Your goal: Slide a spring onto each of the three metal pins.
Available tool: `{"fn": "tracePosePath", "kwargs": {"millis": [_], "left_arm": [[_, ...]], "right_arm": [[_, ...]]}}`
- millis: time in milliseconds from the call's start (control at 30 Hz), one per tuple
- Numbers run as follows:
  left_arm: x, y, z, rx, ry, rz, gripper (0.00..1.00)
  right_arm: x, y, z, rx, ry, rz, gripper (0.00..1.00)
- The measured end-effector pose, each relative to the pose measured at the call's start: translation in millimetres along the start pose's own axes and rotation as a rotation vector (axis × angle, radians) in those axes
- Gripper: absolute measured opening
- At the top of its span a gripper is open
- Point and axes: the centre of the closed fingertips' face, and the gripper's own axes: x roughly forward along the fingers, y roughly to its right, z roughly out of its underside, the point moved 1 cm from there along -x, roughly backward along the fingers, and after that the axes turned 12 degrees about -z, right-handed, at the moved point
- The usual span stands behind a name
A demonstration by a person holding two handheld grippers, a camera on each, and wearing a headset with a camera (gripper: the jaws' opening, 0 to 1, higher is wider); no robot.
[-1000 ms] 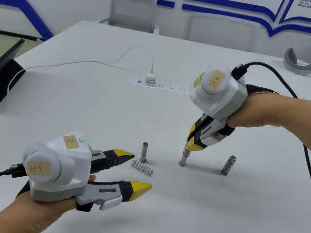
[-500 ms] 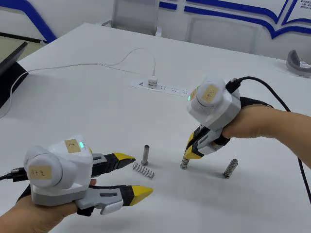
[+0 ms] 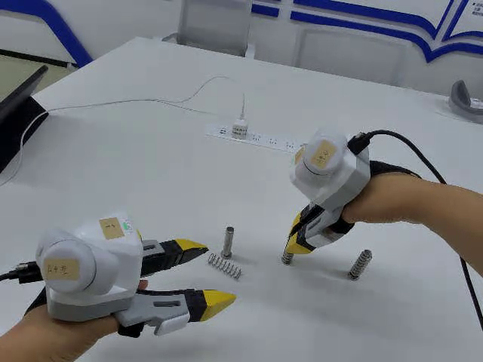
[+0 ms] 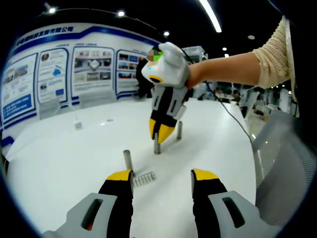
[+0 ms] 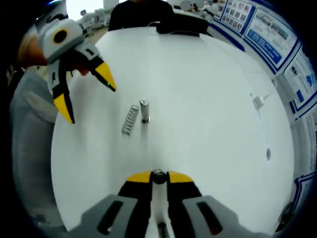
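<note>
The right tool pinched the middle pin while the left tool hung spread beside a loose spring.

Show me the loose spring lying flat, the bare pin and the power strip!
loose spring (image 3: 223, 265): head view, middle of its coils.
bare pin (image 3: 228, 243): head view, middle of its shaft.
power strip (image 3: 264, 139): head view, its white top.

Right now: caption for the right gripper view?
Right gripper shut on spring-clad metal pin; loose silver coil spring beside bare metal pin.
</note>
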Motion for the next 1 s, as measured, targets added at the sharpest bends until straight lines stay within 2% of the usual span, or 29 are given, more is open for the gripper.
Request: {"fn": "tracePosePath", "kwargs": {"millis": [133,267,533,767,1000], "left_arm": [[-0.3,-0.5,-0.3,0.001,0.000,0.000,0.48],[-0.8,-1.5,-0.2,0.002,-0.001,-0.002,0.48],[-0.6,-1.2,-1.6,0.007,0.001,-0.003,0.48],[-1.4,-1.5,-2.3,0.013,-0.001,-0.006,0.48],[-3.6,-4.2,-0.9,0.012,-0.003,-0.015,0.48]], "right_arm": [[0.2,-2.6,0.2,-0.006,-0.003,-0.003,0.16],[-6.1,-3.9,-2.8,-0.020,-0.001,0.016,0.17],[-17.9,-16.3,-27.6,-0.056,0.048,0.030,0.18],[-0.2,-32.8,-47.5,-0.070,0.078,0.003,0.17],[26.2,-44.6,-53.3,-0.044,0.090,-0.032,0.17]]}}
